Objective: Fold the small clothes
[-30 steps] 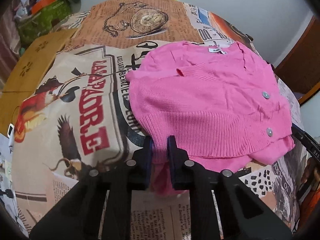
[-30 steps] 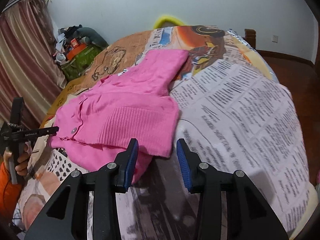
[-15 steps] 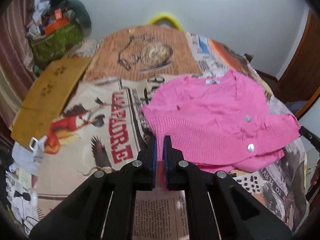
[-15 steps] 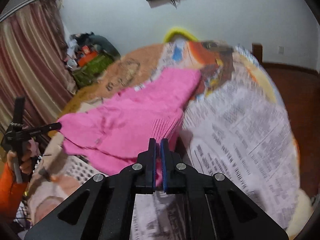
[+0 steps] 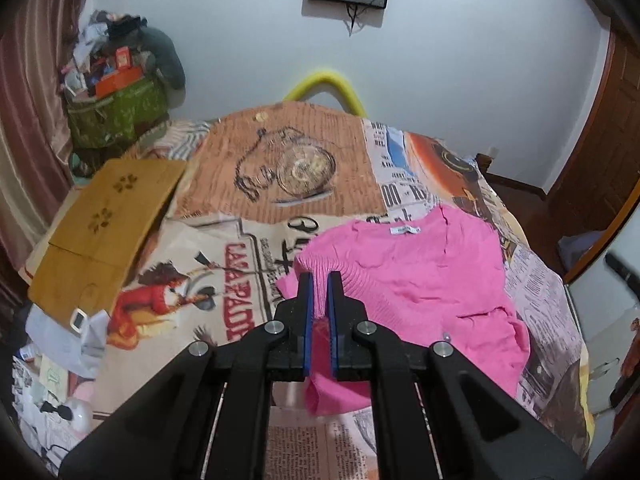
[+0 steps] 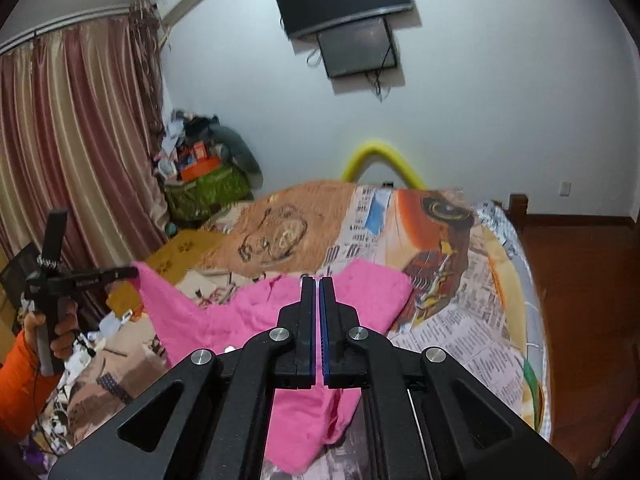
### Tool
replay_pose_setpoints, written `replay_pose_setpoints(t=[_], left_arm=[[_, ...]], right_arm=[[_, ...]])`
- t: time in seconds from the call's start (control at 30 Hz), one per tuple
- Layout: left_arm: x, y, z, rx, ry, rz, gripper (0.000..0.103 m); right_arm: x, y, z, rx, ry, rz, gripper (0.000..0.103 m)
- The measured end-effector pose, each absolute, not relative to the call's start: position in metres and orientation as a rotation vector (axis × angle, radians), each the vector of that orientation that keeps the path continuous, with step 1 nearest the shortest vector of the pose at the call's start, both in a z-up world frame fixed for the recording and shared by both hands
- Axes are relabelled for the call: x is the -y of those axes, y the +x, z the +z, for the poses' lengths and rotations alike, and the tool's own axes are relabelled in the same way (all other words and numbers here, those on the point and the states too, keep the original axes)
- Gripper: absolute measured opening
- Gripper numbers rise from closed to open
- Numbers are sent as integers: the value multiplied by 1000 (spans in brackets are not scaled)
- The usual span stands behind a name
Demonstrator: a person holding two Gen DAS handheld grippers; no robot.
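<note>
A pink knitted cardigan (image 5: 416,276) lies on the bed, its collar label toward the far side. My left gripper (image 5: 319,280) is shut on its near ribbed hem corner and holds it lifted off the bedspread. My right gripper (image 6: 319,284) is shut on the other hem corner of the cardigan (image 6: 248,312), also raised. In the right wrist view the left gripper (image 6: 132,272) shows at the left, pinching the pink cloth, with the hem stretched between the two grippers.
The bed is covered by a newspaper-print bedspread (image 5: 296,168). A brown cardboard sheet (image 5: 104,224) lies at its left edge. A cluttered green bag (image 5: 116,108) stands by the curtain (image 6: 80,140). A yellow arc (image 5: 324,88) rises behind the bed. Wooden floor (image 6: 580,264) lies on the right.
Both grippers have closed on the cardigan's hem corners and risen, lifting the near hem off the bed; the right gripper was open one second ago.
</note>
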State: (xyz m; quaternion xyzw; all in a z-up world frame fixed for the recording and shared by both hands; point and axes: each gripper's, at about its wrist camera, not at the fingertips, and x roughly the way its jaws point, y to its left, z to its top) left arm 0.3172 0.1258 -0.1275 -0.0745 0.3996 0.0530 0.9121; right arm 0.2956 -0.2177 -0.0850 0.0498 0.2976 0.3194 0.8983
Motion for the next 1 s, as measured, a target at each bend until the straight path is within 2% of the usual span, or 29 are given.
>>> replay_pose_setpoints(t=[0.13, 0.2, 0.27, 0.33, 0.4, 0.47, 0.57, 0.77, 0.8, 0.87, 1.0], left_arm=[[-122, 314, -154, -880, -131, 107, 6], [-119, 308, -168, -913, -94, 118, 6], [-118, 302, -177, -928, -78, 117, 6], [-119, 295, -185, -943, -82, 110, 6], [-120, 289, -190, -955, -87, 106, 6], [-119, 283, -194, -964, -91, 103, 6], [-116, 280, -197, -974, -93, 95, 6], [-104, 273, -199, -971, -72, 82, 6], [-103, 273, -199, -970, -70, 84, 6], [-101, 271, -198, -963, -67, 99, 6], [-108, 266, -184, -918, -92, 119, 6]], right_arm=[[208, 284, -130, -766, 66, 685, 4], [207, 279, -159, -865, 78, 697, 9], [206, 273, -189, -969, 75, 685, 19], [205, 267, -214, -1041, 67, 672, 21], [205, 264, -228, -1092, 83, 670, 22], [204, 266, -236, -1132, 110, 663, 31], [201, 269, -235, -1125, 135, 675, 37], [185, 275, -239, -1121, 114, 707, 36], [181, 276, -240, -1121, 109, 722, 32], [178, 276, -242, -1137, 115, 743, 4], [182, 267, -227, -1076, 128, 768, 4]])
